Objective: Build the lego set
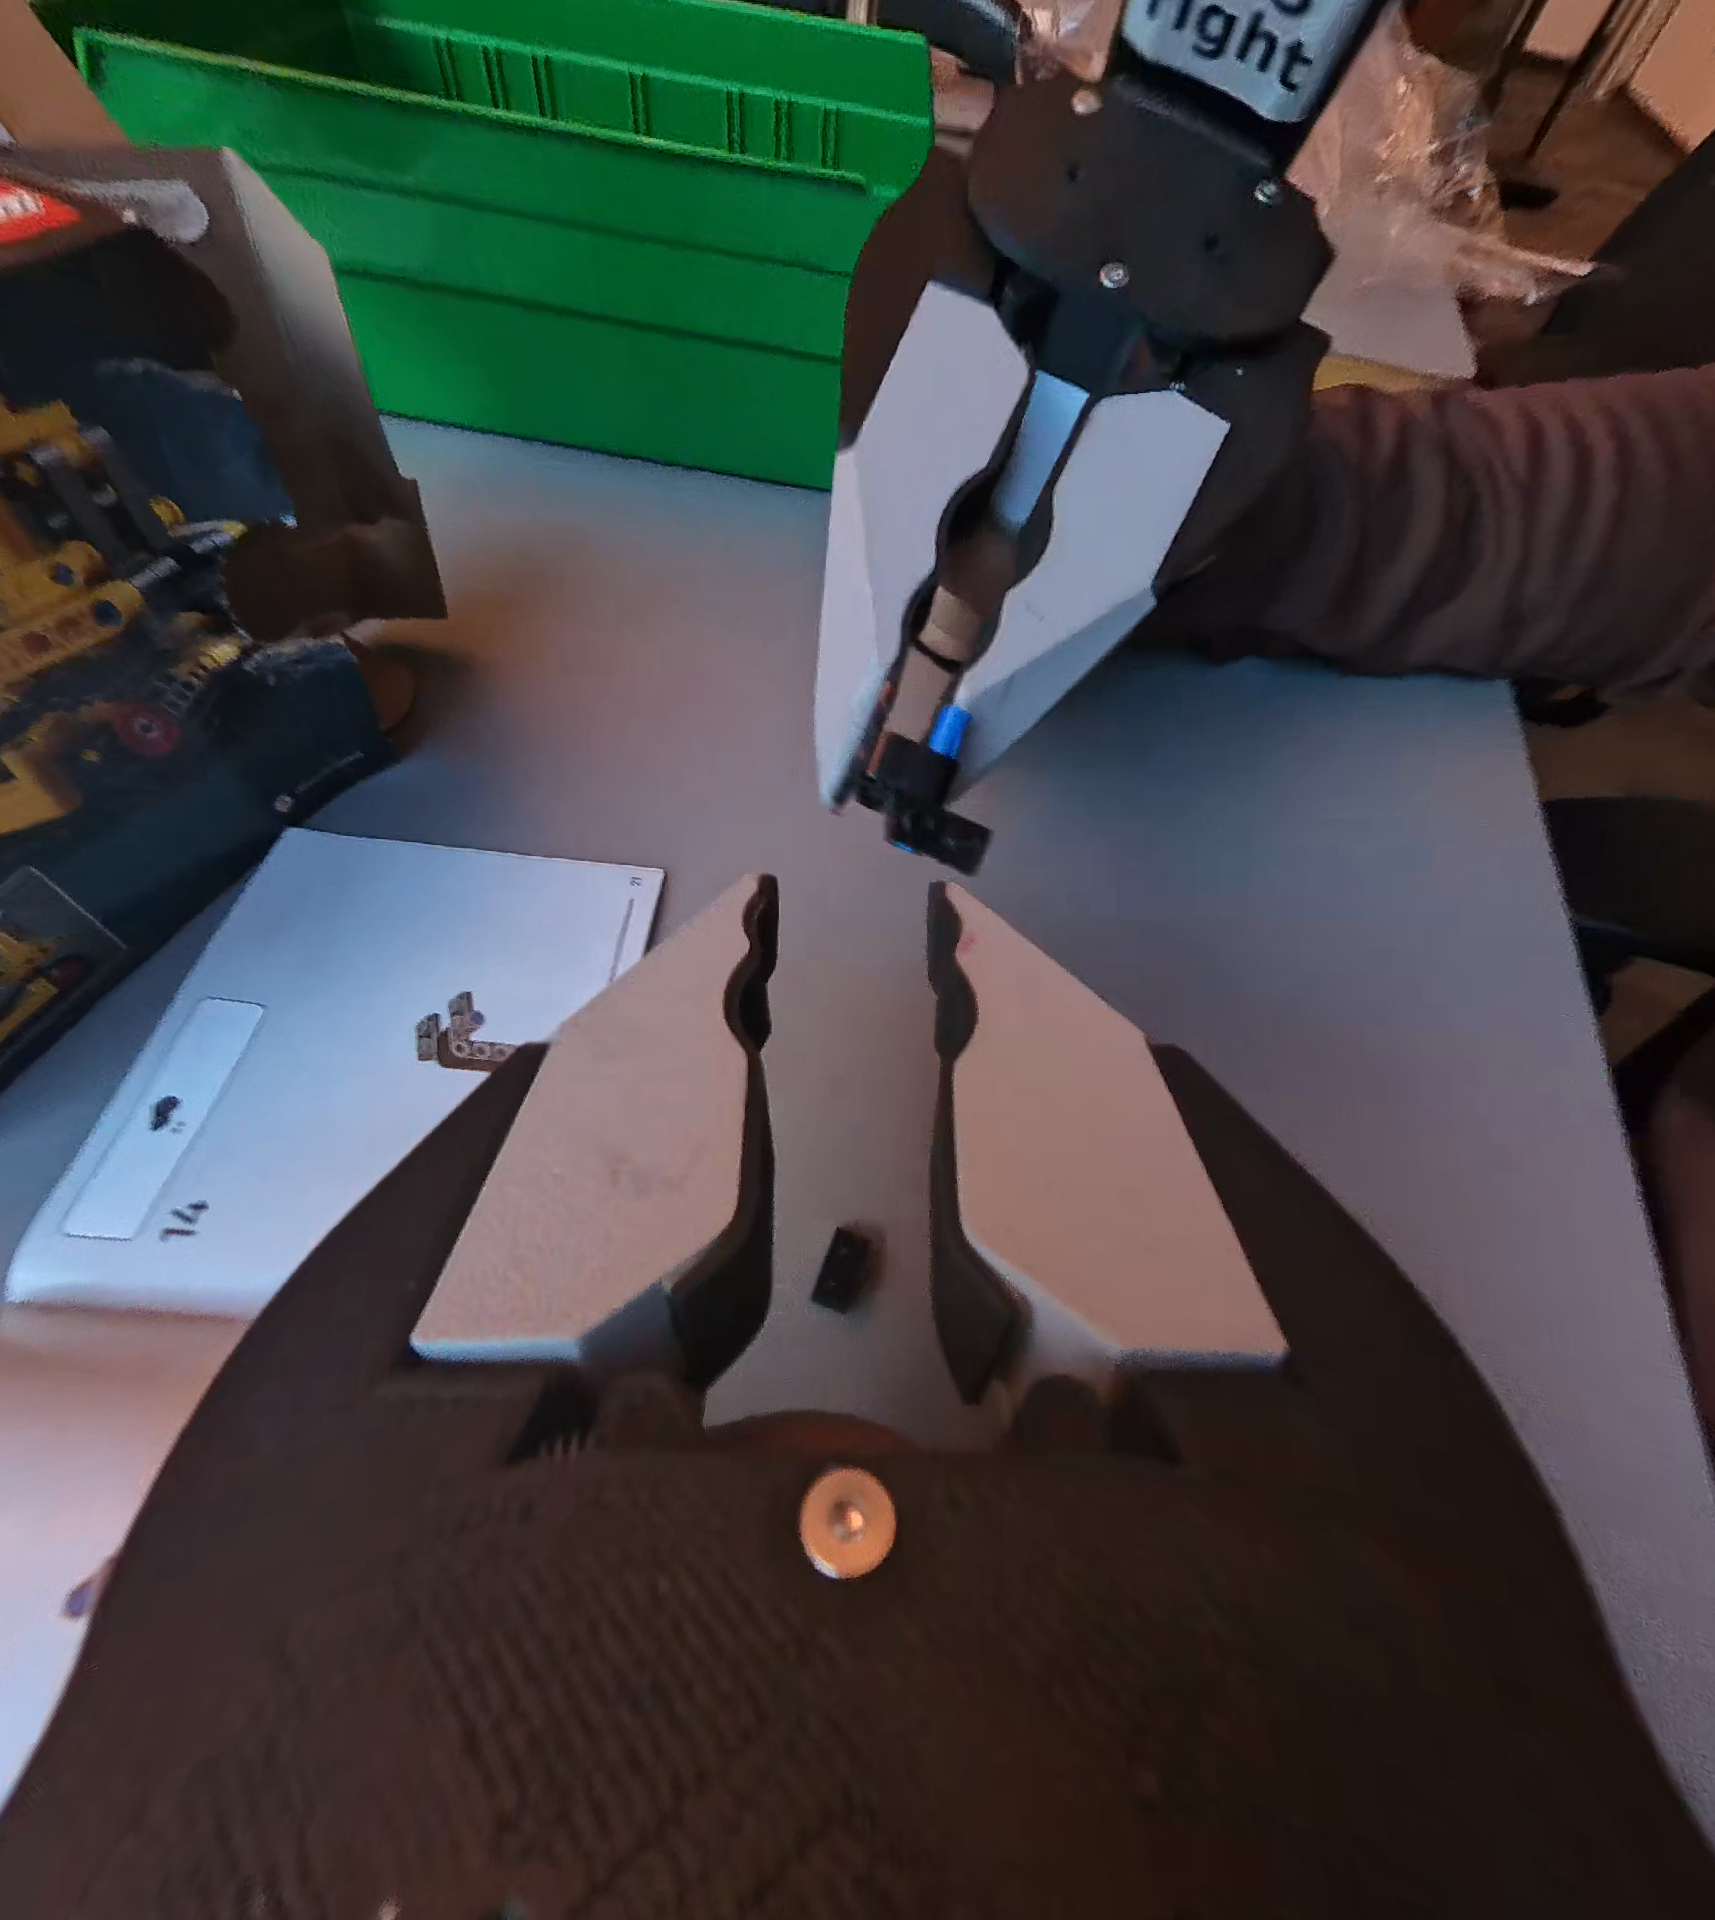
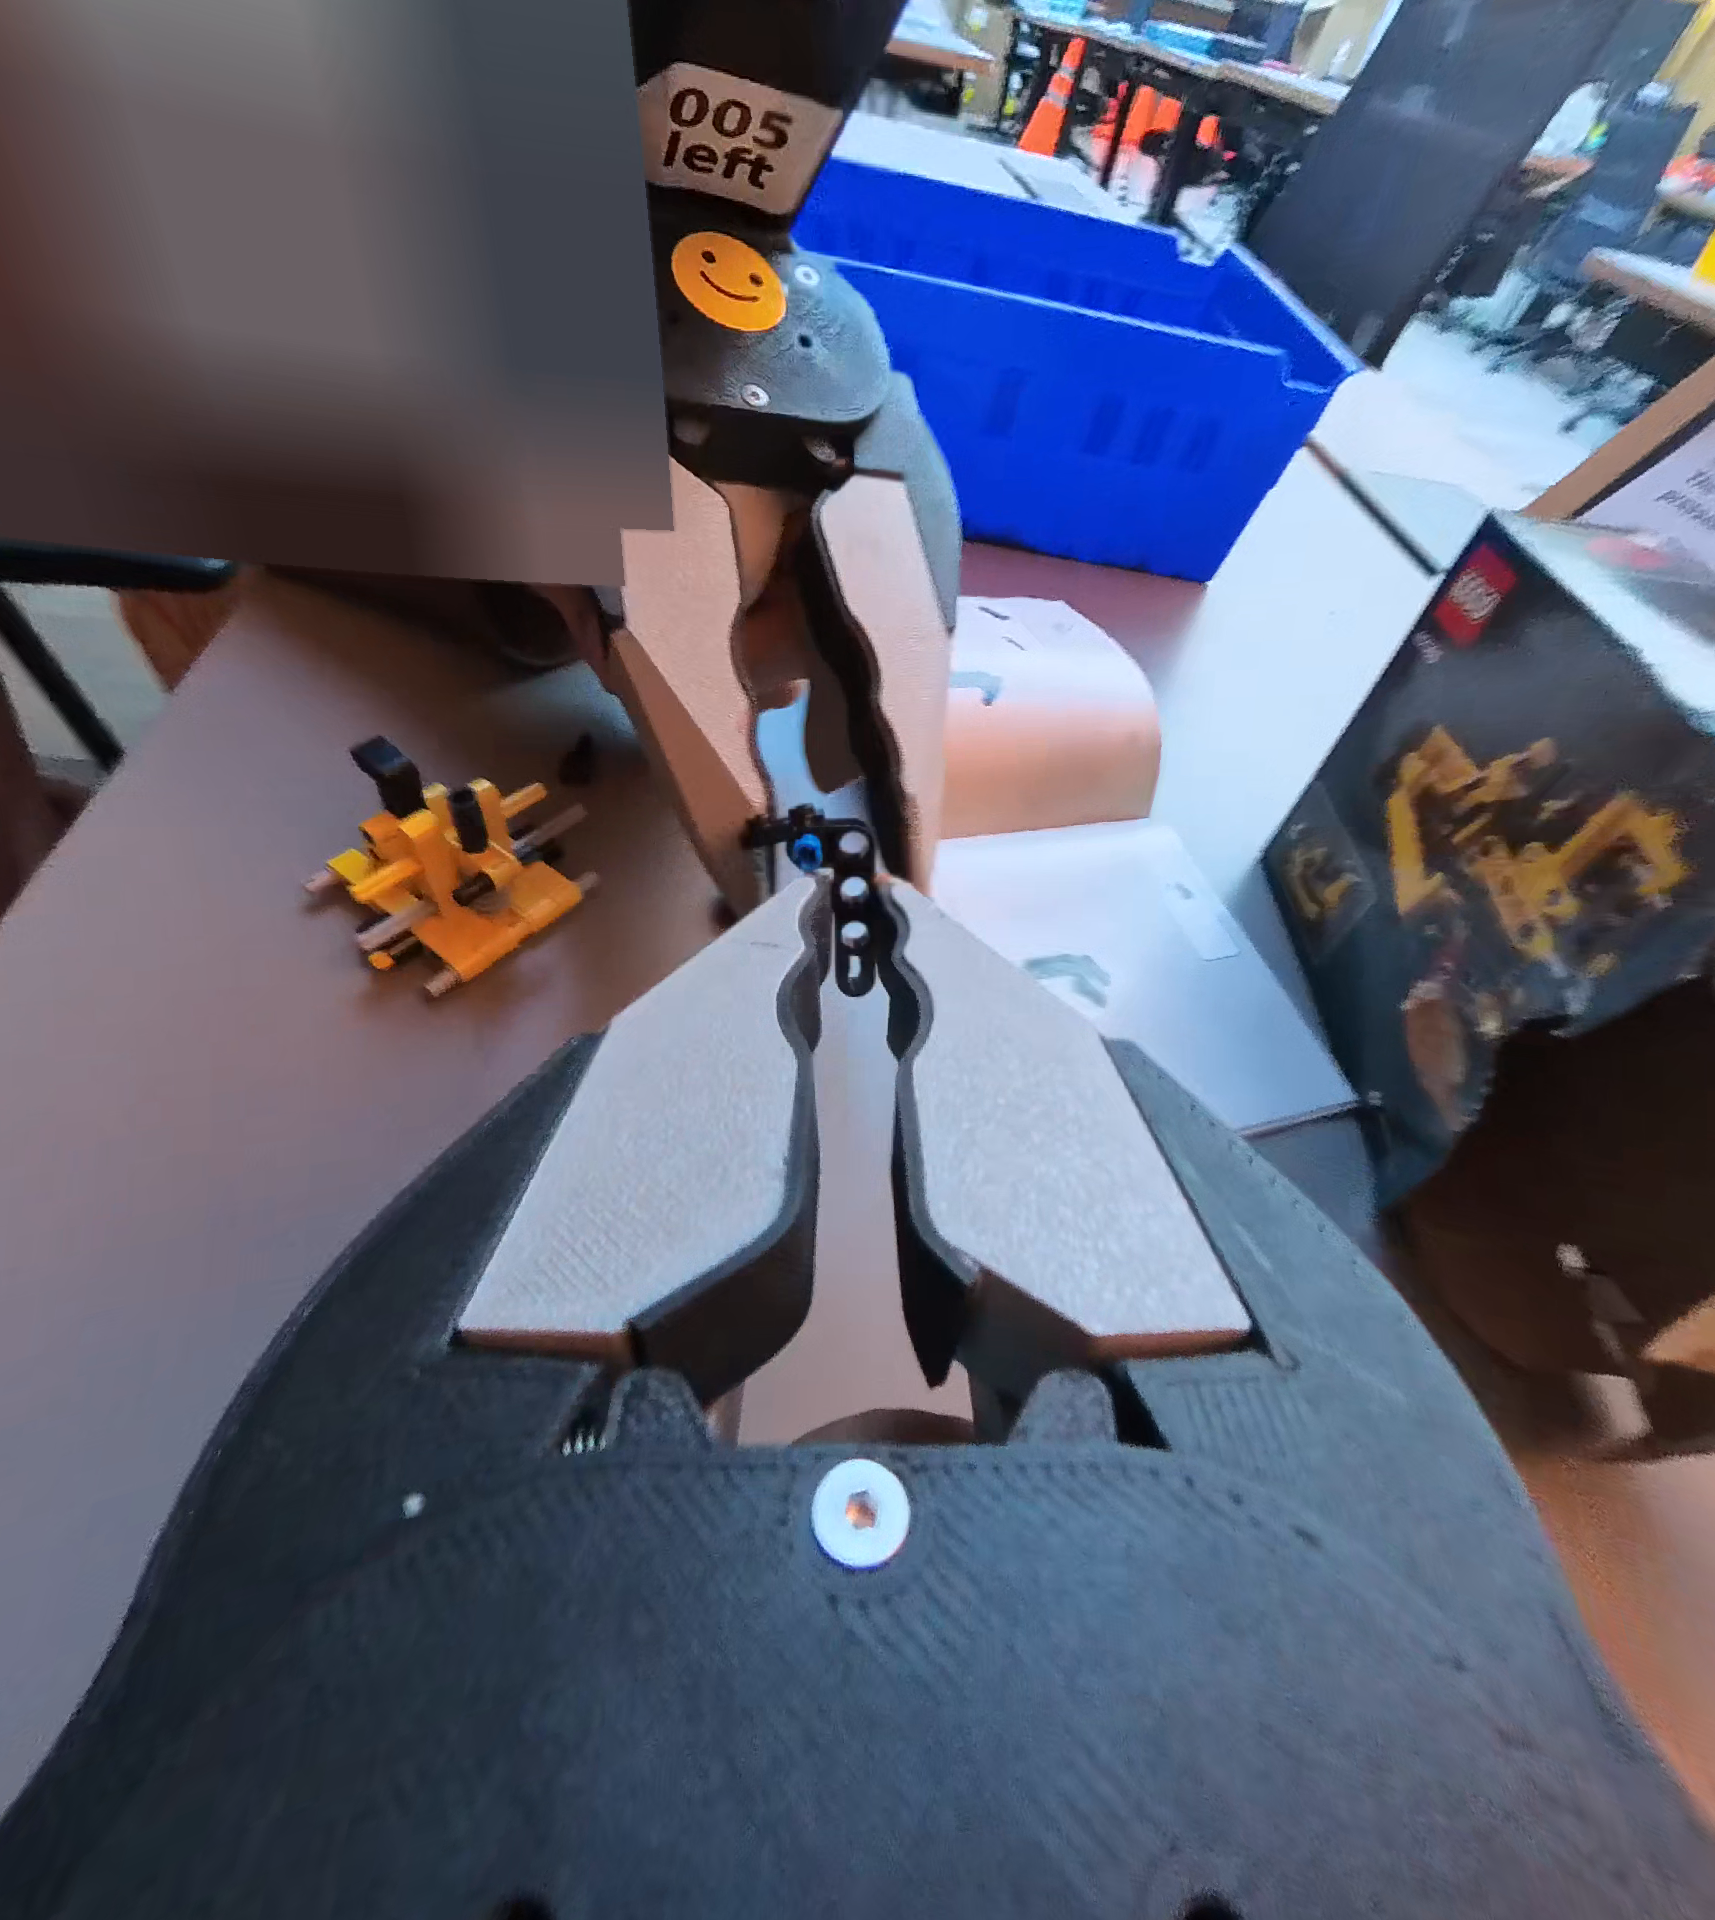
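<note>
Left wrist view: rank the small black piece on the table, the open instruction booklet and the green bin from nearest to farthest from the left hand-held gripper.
1. Small black piece: on the table between the open fingers of the left hand-held gripper.
2. Instruction booklet: flat on the table, to the left.
3. Green bin: at the table's far edge, behind everything.

Warm, dim light tints the table (image 1: 1196, 1039) reddish. Wide-angle distortion bends edges; the box (image 1: 53, 582) is motion-blurred. The background stays bright.

The worktop (image 1: 1248, 1039), grey and flat, carries a set box (image 1: 84, 582), an open instruction booklet (image 1: 333, 1039), a green bin (image 1: 562, 260), a small black piece (image 1: 842, 1268) and a yellow sub-assembly (image 2: 448, 873).
</note>
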